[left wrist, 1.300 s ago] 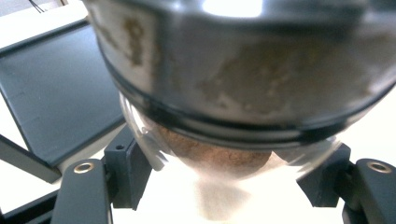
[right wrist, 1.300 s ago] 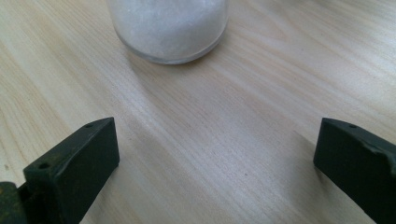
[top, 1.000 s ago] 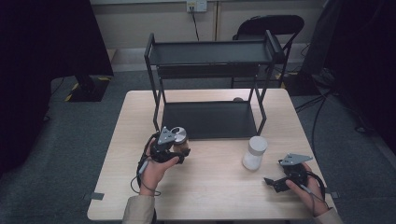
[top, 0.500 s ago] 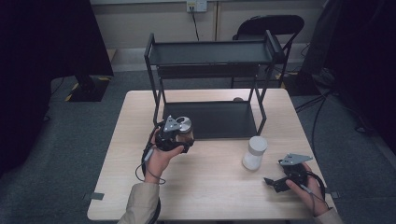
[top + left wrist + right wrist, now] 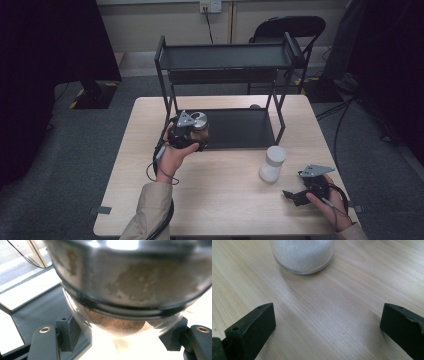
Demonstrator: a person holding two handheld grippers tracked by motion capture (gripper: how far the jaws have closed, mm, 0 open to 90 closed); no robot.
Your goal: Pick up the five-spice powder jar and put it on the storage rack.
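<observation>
A person's left gripper (image 5: 196,136) clamps a glass jar of brown powder (image 5: 199,126) with a metal lid, holding it above the table (image 5: 225,210) right at the front edge of the black rack's (image 5: 225,55) lower shelf (image 5: 240,129). In the left gripper view the jar (image 5: 125,290) sits pinched between both black jaws, its base clear of the pale wood, with the dark shelf (image 5: 37,312) running off to the left behind it. The shelf ahead of the jar lies bare between the rack's front posts, under the top tray.

Well apart, near the table's right front corner, the right gripper (image 5: 295,196) rests low over the wood with its jaws spread wide and nothing between them. A jar of white powder (image 5: 272,164) stands upright just ahead of it, beside the rack's right front post; in the right gripper view that jar (image 5: 302,255) stands beyond the open jaws, untouched. A broad stretch of bare tabletop separates the two hands.
</observation>
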